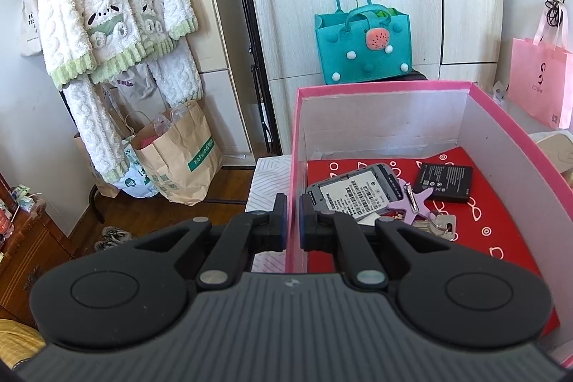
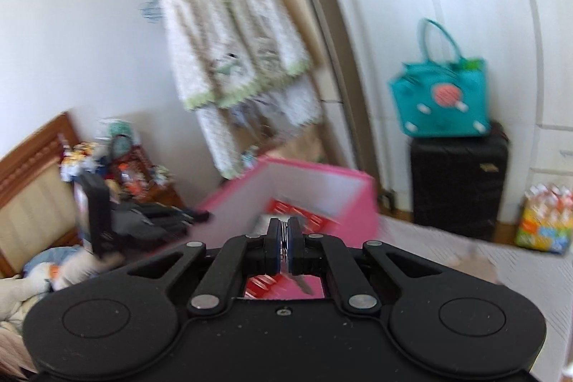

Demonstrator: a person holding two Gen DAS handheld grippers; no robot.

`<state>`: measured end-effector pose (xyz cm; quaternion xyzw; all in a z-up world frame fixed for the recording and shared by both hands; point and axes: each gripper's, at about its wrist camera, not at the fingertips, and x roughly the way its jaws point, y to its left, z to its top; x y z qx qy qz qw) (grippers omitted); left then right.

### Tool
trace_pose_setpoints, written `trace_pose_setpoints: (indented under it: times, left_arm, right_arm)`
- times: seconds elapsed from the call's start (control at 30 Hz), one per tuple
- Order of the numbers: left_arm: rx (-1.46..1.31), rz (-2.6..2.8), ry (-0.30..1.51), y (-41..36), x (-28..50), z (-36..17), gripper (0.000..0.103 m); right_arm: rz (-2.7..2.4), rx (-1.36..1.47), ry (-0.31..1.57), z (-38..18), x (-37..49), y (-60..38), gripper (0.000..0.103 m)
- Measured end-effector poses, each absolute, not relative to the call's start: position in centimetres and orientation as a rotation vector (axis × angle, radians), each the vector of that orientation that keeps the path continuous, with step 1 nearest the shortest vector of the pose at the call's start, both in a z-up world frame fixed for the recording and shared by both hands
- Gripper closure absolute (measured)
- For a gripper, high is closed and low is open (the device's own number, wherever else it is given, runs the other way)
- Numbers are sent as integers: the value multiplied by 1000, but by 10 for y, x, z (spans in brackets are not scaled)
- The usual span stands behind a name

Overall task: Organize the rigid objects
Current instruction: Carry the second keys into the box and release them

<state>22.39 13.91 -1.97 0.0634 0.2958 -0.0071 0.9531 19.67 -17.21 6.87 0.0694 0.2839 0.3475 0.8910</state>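
Note:
A pink box [image 1: 386, 87] with white inner walls and a red patterned bottom holds a grey phone without its back cover [image 1: 352, 188], a black battery [image 1: 444, 182], a purple star keychain [image 1: 412, 201] and keys [image 1: 442, 226]. My left gripper [image 1: 293, 203] is shut on the box's left wall. In the blurred right wrist view my right gripper [image 2: 285, 231] is shut on a thin metal thing, seemingly a key [image 2: 302, 282], above the pink box [image 2: 358, 203]. The left gripper [image 2: 143, 221] shows at the box's left side.
A teal felt bag [image 1: 361, 52] stands on a black suitcase [image 2: 458, 181] by white wardrobes. A fluffy white robe [image 1: 114, 6] hangs at left over paper bags [image 1: 179, 153]. A pink bag [image 1: 537, 81] hangs at right. A cluttered wooden nightstand [image 2: 121, 167] and a bed sit at left.

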Motion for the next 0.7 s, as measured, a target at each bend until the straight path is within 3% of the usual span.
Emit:
trace_pose_setpoints:
  times: [0.17,0.43,0.7]
  left_arm:
    - [122,-17,597,140,224,-20,97]
    - [129,-21,594,140,224,-19,97]
    - [128,-20,597,138,224,-19,97]
  right_arm:
    - [815,137,592,73,206,-134,99]
    - [746,43,739,16,237,-96,98]
    - [666,67,677,22,241,-127,91]
